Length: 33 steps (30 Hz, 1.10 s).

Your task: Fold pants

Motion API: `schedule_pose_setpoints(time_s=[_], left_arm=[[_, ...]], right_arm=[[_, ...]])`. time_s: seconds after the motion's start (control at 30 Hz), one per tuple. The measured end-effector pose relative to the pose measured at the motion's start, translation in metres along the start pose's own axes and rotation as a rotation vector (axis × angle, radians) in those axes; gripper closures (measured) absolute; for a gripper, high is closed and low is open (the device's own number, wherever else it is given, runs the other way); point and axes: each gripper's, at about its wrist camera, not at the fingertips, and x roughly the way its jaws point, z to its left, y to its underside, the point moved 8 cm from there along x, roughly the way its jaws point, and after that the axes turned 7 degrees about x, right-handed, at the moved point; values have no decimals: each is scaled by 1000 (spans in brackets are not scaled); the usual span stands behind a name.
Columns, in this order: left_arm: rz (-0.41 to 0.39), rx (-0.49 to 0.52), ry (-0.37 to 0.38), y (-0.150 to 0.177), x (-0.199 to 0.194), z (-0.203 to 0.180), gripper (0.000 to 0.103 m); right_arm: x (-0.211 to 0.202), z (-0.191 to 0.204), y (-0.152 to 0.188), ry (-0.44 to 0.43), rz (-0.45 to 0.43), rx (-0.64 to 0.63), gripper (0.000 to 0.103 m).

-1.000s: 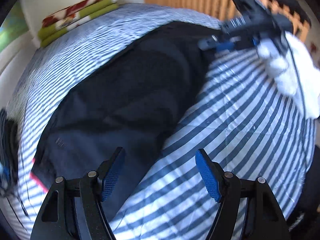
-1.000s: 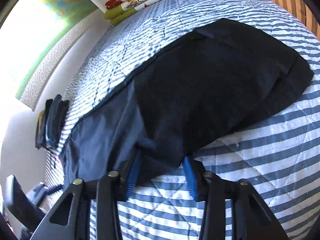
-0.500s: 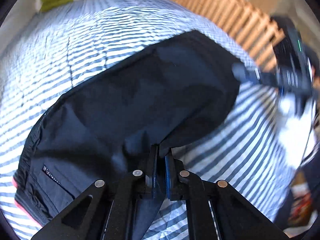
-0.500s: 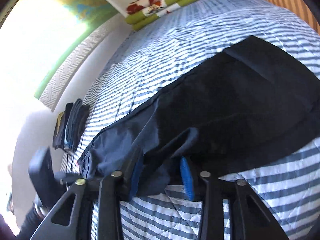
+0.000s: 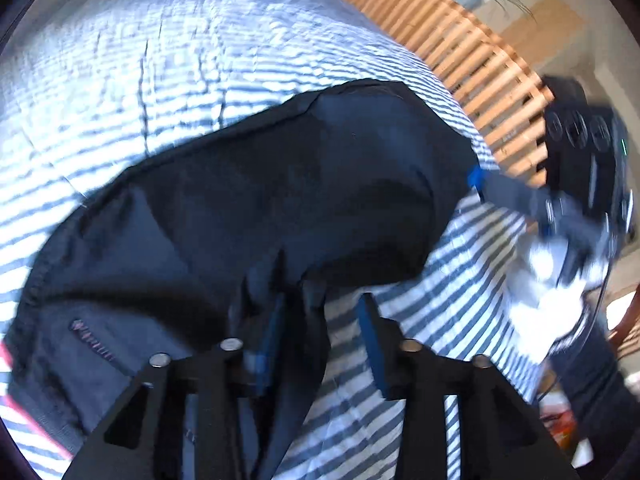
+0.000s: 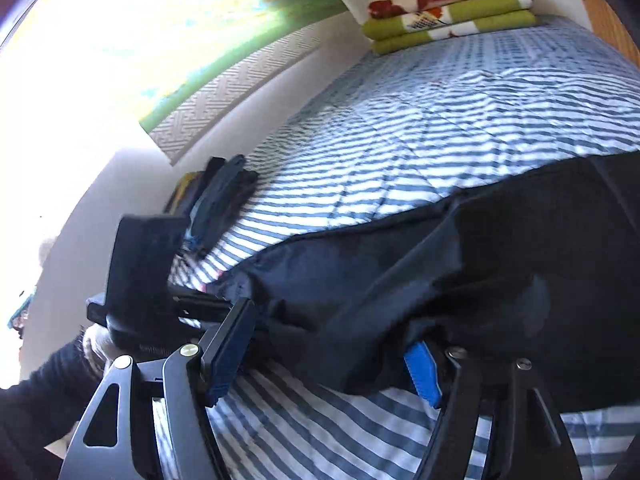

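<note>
Item: pants fold, both tools releasing after a fold.
Left tool (image 5: 320, 340) and right tool (image 6: 328, 364), jaws just opening, are gripping nothing; dark pants (image 5: 280, 200) are lying slack between them on the striped bed (image 5: 200, 60); next: regrasping an edge.

Both grippers stood parted.
The left gripper (image 5: 320, 340) and right gripper (image 6: 324, 360) had just been opening, dark cloth between their jaws.

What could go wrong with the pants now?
The left claw and the right claw have just been opening, each with cloth of the pants between its jaws. A fold drapes over one left finger, so pulling away may drag it. The right claw might likewise snag the bunched edge and spoil the fold.
</note>
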Motion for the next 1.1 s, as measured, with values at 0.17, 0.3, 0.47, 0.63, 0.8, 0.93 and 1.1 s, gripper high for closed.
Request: schedule_pose_setpoints(time_s=[0.17,0.3,0.47,0.63,0.8,0.93,1.1], left_arm=[[-10,87,-112,51,-44,-5,59],[4,53,-236,115,-74,18,59],[100,114,-383,158,-60,34,59],[81,179,-435,149,-47,40,47],[93,327,-500,147,-42,34,47],[98,371,-457,144,-51,26,79],[90,305,-396,145,-84,34,79]], right_arm=[[0,-1,23,102,41,-116,35],[4,-3,63,195,120,-248,35],[26,7,82,363,124,-475,35],[52,4,78,473,147,-570,48],[54,5,81,527,277,-627,85],[21,26,78,487,359,-676,89],[-19,52,108,357,476,-675,92]])
